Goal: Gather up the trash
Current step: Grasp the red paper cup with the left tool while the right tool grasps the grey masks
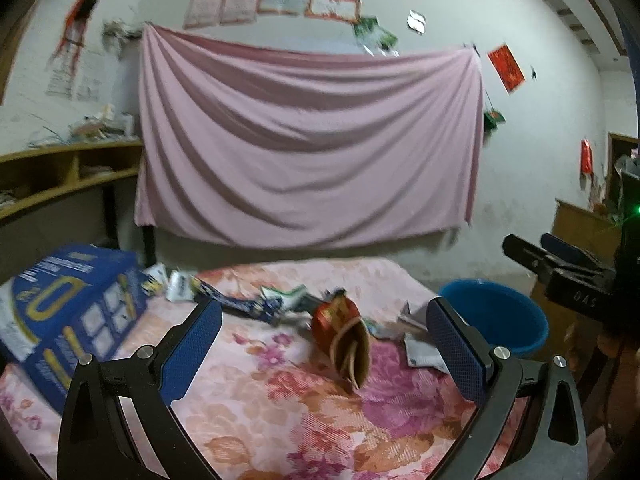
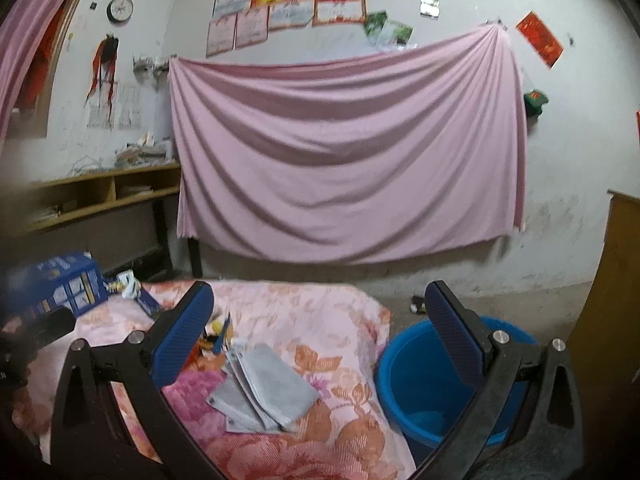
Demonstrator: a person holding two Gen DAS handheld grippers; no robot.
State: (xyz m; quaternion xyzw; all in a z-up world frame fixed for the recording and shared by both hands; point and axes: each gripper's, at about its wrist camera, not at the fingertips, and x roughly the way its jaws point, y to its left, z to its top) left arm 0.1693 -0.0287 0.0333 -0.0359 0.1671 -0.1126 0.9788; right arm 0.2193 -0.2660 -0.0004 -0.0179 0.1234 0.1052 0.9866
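Trash lies on a table covered by a pink floral cloth [image 1: 280, 400]. A red and brown carton [image 1: 344, 340] lies on its side between the fingers of my open, empty left gripper [image 1: 324, 344], a little beyond them. Blue and white wrappers [image 1: 256, 304] lie behind it. A grey folded packet [image 2: 264, 388] lies under my open, empty right gripper [image 2: 320, 340]; it also shows in the left wrist view [image 1: 424, 354]. A blue bucket [image 2: 424, 384] stands on the floor right of the table, also seen in the left wrist view [image 1: 500, 316]. The right gripper appears in the left wrist view [image 1: 560, 268].
A large blue box [image 1: 76, 312] sits at the table's left end, also in the right wrist view [image 2: 60, 284]. A pink sheet [image 1: 308, 140] hangs on the back wall. A wooden shelf [image 1: 60, 176] stands at left and wooden furniture [image 2: 616, 300] at right.
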